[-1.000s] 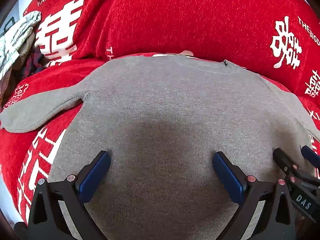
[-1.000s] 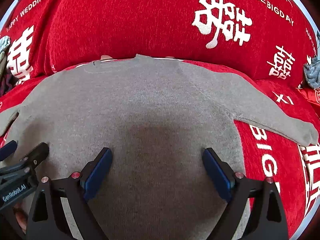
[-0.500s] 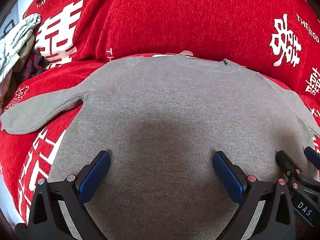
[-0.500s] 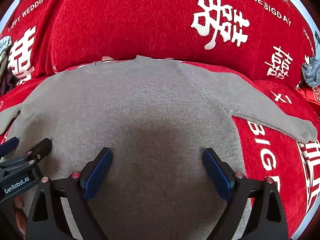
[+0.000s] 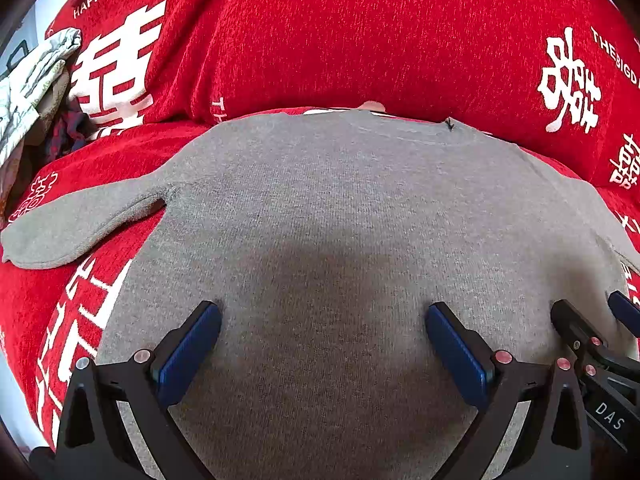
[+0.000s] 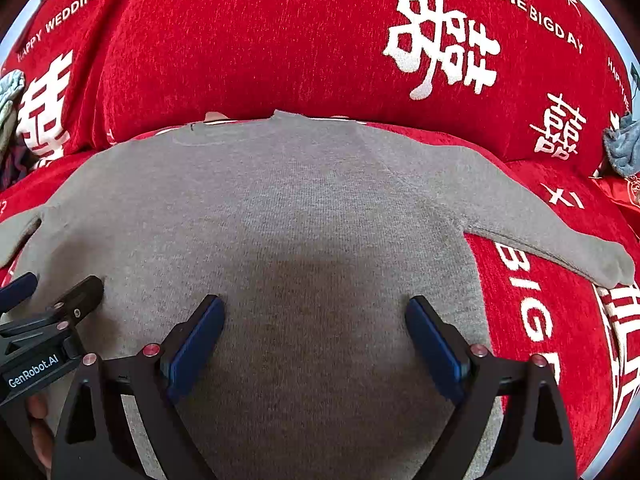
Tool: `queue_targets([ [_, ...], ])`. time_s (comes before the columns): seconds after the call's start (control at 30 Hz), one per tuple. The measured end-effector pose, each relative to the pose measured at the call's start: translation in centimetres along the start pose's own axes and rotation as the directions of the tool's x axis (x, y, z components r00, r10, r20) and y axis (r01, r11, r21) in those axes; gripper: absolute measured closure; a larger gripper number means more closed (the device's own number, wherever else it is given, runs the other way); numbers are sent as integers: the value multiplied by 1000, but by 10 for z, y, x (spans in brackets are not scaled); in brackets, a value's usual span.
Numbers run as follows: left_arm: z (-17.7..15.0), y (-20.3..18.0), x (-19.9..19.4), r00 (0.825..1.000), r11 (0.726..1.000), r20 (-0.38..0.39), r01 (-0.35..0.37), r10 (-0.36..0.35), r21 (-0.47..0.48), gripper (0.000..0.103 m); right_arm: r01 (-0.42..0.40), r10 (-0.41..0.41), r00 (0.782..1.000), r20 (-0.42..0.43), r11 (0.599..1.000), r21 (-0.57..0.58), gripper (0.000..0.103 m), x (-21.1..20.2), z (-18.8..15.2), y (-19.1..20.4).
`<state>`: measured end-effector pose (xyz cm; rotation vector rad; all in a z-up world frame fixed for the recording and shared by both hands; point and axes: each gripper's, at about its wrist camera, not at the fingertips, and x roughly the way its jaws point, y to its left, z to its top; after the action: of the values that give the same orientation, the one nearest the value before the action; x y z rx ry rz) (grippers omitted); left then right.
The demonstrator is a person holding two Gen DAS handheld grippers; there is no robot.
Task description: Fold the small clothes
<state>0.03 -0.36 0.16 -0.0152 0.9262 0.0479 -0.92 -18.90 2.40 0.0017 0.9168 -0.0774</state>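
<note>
A small grey knit sweater [image 5: 340, 208] lies flat on a red cloth, neck away from me, both sleeves spread out to the sides. It also shows in the right wrist view [image 6: 280, 208]. My left gripper [image 5: 322, 320] is open and empty, low over the sweater's lower left half. My right gripper [image 6: 314, 316] is open and empty, low over the lower right half. Each gripper shows at the edge of the other's view: the right one [image 5: 600, 332] and the left one [image 6: 48, 304], side by side.
The red cloth [image 5: 360, 40] with white wedding characters covers the surface and rises as a cushion behind the sweater. A pile of other clothes [image 5: 32, 92] lies at the far left. A blue-grey garment [image 6: 622, 148] lies at the far right.
Both grippers have drifted slightly; the view of the sweater has shifted a little. Both stay open and the sweater has not moved.
</note>
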Motion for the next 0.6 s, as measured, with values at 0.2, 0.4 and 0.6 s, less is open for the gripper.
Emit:
queue_targets([
  [0.2,0,0,0,1000,1000,-5,-3,3,5,0,2,-2,1000,-3,1000,-6,9,0,0,1],
  [0.4,2,0,2,1000,1000,-19,-6,6,11,0,4,-4,1000,-13,1000,-8,9,0,3,1],
  [0.6,13,-1,7,994,1000,-105,-6,6,6,0,1,-1,999,-51,1000,-12,9,2,7,0],
])
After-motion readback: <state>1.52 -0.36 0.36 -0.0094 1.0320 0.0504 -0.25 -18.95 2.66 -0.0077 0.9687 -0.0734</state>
